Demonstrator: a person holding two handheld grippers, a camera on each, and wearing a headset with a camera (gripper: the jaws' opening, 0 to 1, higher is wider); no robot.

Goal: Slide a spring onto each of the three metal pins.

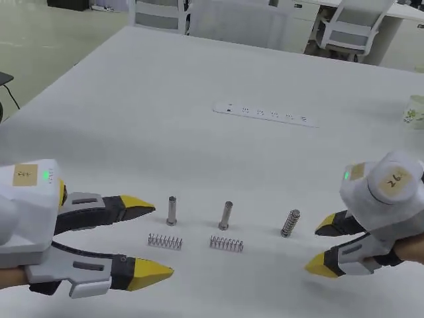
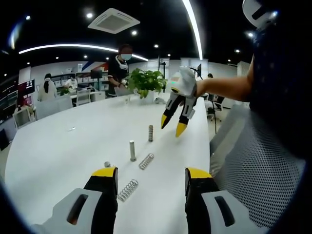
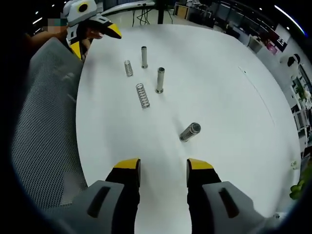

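Three metal pins stand upright in a row on the white table (image 1: 199, 86). The left pin (image 1: 171, 210) and the middle pin (image 1: 226, 215) are bare. The right pin (image 1: 290, 223) wears a spring. Two loose springs lie flat just in front: one (image 1: 164, 241) by the left pin, one (image 1: 226, 244) by the middle pin. My left gripper (image 1: 150, 240) is open at the lower left, beside the left spring. My right gripper (image 1: 322, 246) is open at the lower right, just right of the sprung pin (image 3: 189, 131). Both hold nothing.
A white power strip (image 1: 265, 114) lies flat farther back on the table. Office chairs (image 1: 344, 30) stand beyond the far edge. A potted plant (image 2: 146, 82) sits at the table's end, and a person (image 2: 119, 63) stands behind it.
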